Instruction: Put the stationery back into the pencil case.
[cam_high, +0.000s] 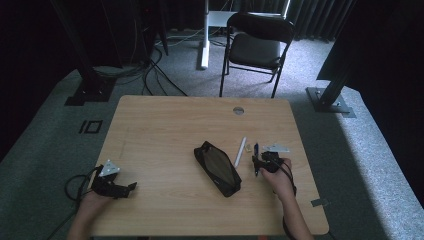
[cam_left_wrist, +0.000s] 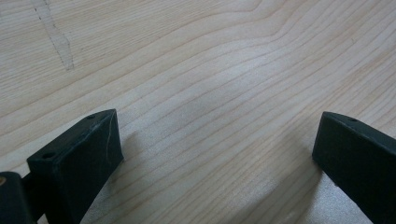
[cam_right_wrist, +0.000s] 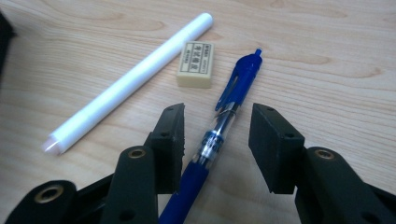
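1. Table of pale wood takes up the middle of the high view, with a dark folding chair standing beyond its far edge on grey carpet.
2. Forearms come in from the near edge – the left one at the near-left corner, the right one at the near-right, angled slightly inward toward the table's middle.
3. Black pencil case lies flat right of centre, running diagonally from far-left to near-right, just left of the right hand.
4. Left gripper rests low at the near-left of the table, pointing right, well apart from everything else; in the left gripper view its jaws stand wide apart over bare wood, with nothing between them.
5. Right gripper is held low in the right hand, pointing away from the person toward the far side – its jaws are partly open and straddle the blue pen's barrel with a gap on each side, so nothing is gripped.
6. White pen lies farther left of the jaws, slanting, just right of the pencil case in the high view.
7. Blue pen lies on the table right of the white one, its clip end pointing away from the gripper.
8. Eraser, small and cream-coloured, sits between the two pens' far ends, close beside both.
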